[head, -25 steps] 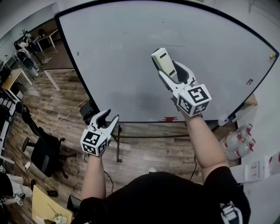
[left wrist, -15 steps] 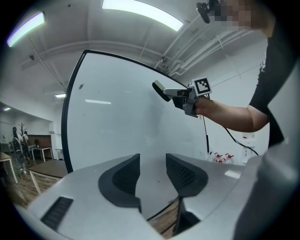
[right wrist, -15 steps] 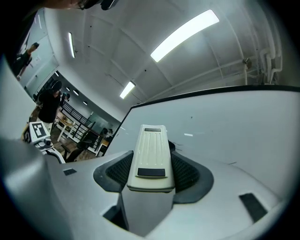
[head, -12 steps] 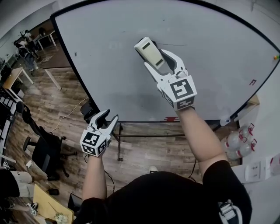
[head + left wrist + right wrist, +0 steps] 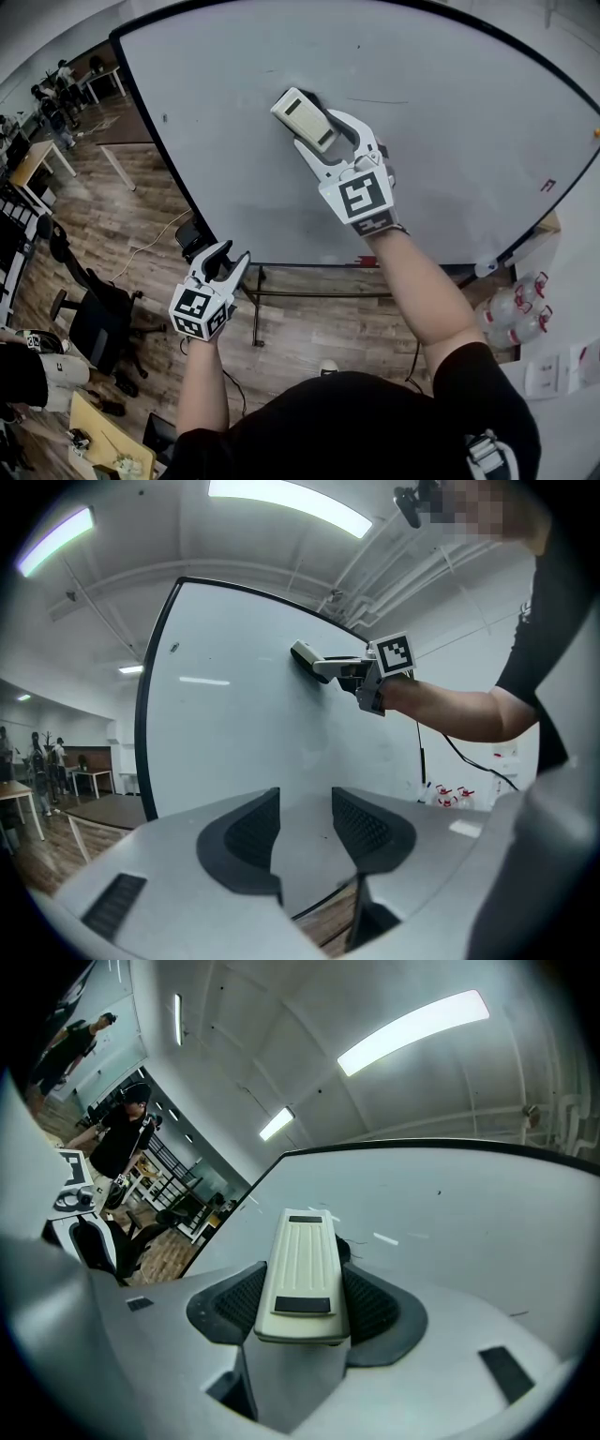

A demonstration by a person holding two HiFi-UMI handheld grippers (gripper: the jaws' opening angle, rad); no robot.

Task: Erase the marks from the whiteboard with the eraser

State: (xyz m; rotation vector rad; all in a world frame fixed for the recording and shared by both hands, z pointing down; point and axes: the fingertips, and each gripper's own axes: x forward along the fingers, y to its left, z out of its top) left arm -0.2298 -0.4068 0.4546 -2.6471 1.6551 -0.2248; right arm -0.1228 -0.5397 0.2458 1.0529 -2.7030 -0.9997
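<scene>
While the fingers of your right gripper [image 5: 328,136] clamp the eraser [image 5: 301,118] on the upper whiteboard [image 5: 450,159], long axis 10-to-4 o'clock, a thin mark [image 5: 380,101] lies at 3 o'clock; your left gripper [image 5: 228,255] hangs open, empty.

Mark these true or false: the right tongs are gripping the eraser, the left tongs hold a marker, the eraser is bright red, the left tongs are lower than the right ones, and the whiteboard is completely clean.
1. The right tongs are shut on the eraser. True.
2. The left tongs hold a marker. False: they are open with nothing between them.
3. The eraser is bright red. False: its body is cream, with a dark pad underneath.
4. In the head view, the left tongs sit lower than the right tongs, near the bottom edge of the whiteboard. True.
5. The whiteboard is completely clean. False: a thin dark line shows just right of the eraser.
</scene>
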